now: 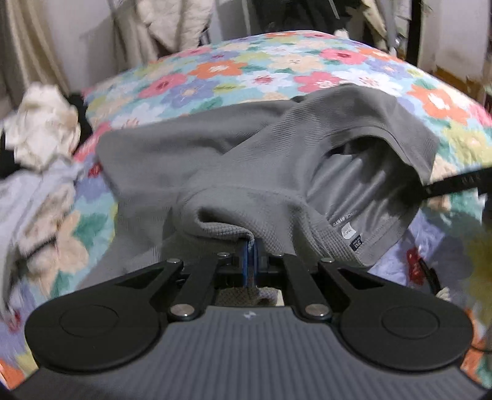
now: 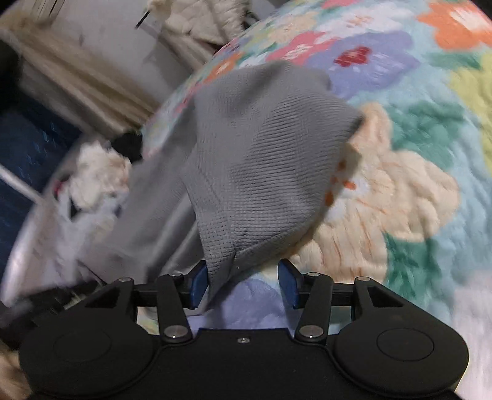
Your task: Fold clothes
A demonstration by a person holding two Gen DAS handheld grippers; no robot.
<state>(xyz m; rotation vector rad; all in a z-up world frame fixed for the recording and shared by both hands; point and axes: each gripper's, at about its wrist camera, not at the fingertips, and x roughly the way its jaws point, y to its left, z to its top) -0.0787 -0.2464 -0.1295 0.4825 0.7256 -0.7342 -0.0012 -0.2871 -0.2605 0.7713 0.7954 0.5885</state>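
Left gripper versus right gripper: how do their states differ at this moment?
The left gripper is shut, its blue fingers pinching a fold of the grey shirt; the right gripper stands open, its fingers set apart. The left holds cloth firmly; on the right, a shirt corner only hangs between the fingers, unclamped. Both are over the floral blanket, at the same shirt.

Home bedroom, bed with floral blanket, hanging coats, heaped clothes
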